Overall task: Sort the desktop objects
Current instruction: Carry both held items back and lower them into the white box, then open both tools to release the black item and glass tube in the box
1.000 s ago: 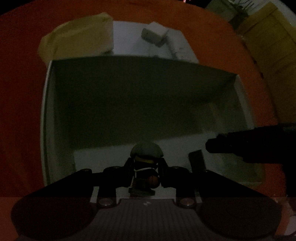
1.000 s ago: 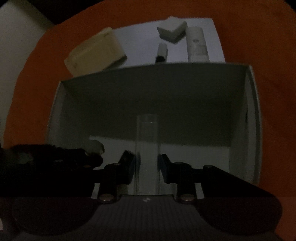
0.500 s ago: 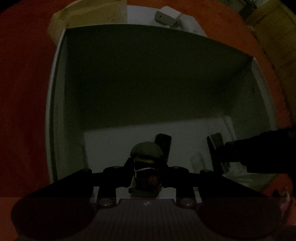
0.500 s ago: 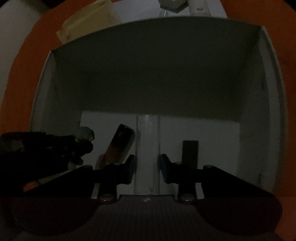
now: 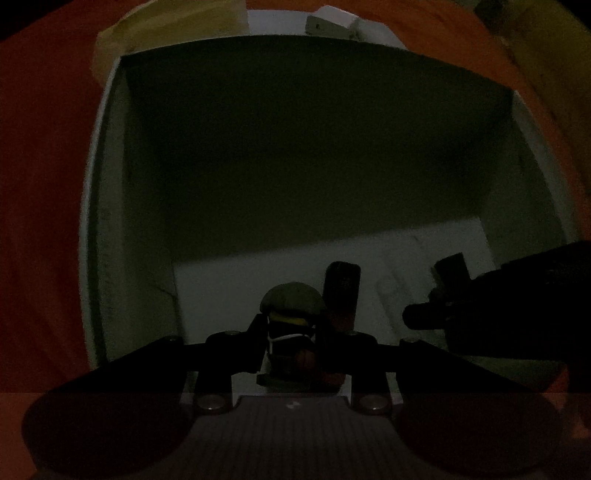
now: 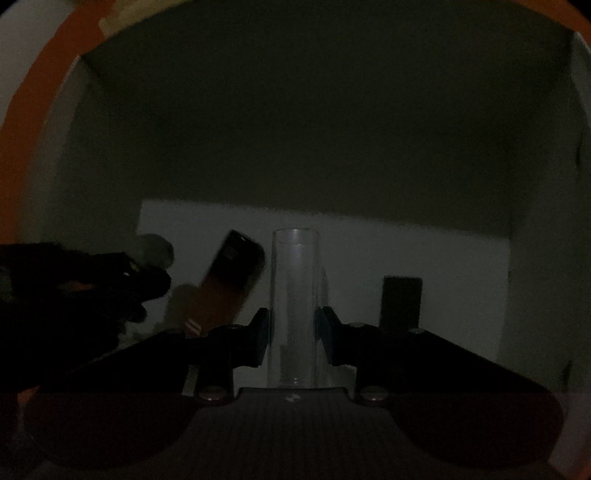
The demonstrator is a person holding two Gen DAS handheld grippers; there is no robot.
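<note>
Both grippers have sunk deeper into the white box [image 5: 107, 206] since 1 second ago, so its dim walls now fill each view. Only the left wrist view shows the left gripper [image 5: 291, 332] clamped narrow on a small toy figure [image 5: 291, 306] with a rounded cap, and, past the far rim, a yellow sponge [image 5: 166, 29] and a white block [image 5: 328, 24]. Only the right wrist view shows the right gripper [image 6: 293, 328] holding a clear tube [image 6: 295, 295] upright between its pads. On the box floor lie 2 dark things: a tilted dark bottle [image 6: 232, 273] left of the tube and a black block [image 6: 400, 299] on the right. An orange table [image 5: 40, 184] surrounds the box. At far right stands wooden furniture [image 5: 535, 48].
</note>
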